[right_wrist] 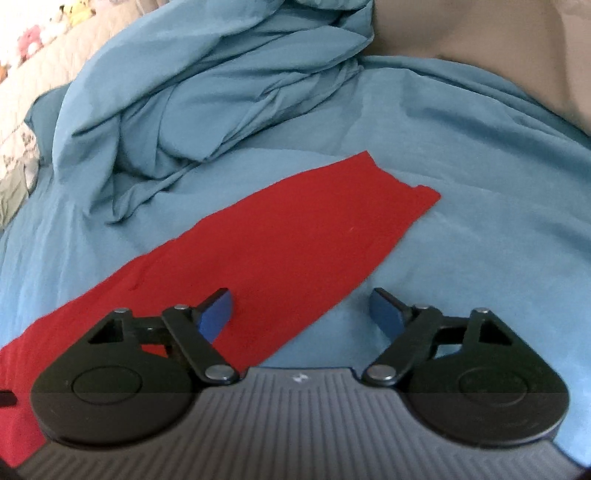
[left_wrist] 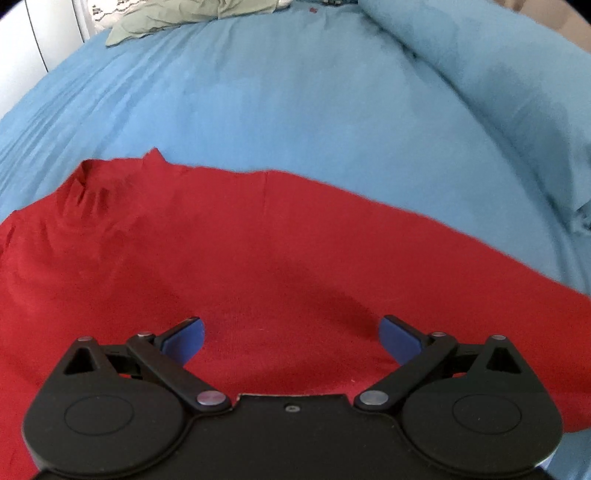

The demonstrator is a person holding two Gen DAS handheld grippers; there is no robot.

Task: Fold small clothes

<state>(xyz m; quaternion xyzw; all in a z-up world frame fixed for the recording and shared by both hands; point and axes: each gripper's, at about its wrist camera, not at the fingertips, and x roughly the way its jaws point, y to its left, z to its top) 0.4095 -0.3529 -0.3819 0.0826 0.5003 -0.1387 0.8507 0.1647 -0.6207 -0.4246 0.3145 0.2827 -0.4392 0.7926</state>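
Observation:
A red garment [left_wrist: 221, 258] lies spread flat on the blue bed sheet [left_wrist: 295, 110]. In the left wrist view its collar end is at the upper left, and my left gripper [left_wrist: 291, 339] hovers open just over the cloth, nothing between its blue pads. In the right wrist view a long red sleeve [right_wrist: 288, 236] runs from lower left to a cuff at the upper right. My right gripper [right_wrist: 301, 314] is open, straddling the sleeve's lower edge: the left pad [right_wrist: 218, 314] is over red cloth, the right pad [right_wrist: 386, 314] over bare sheet.
A bunched blue duvet [right_wrist: 207, 92] is heaped behind the sleeve. A blue pillow [left_wrist: 498, 92] lies at the right of the bed. A pale green garment [left_wrist: 177, 18] sits at the far edge, near a white wall [left_wrist: 29, 48].

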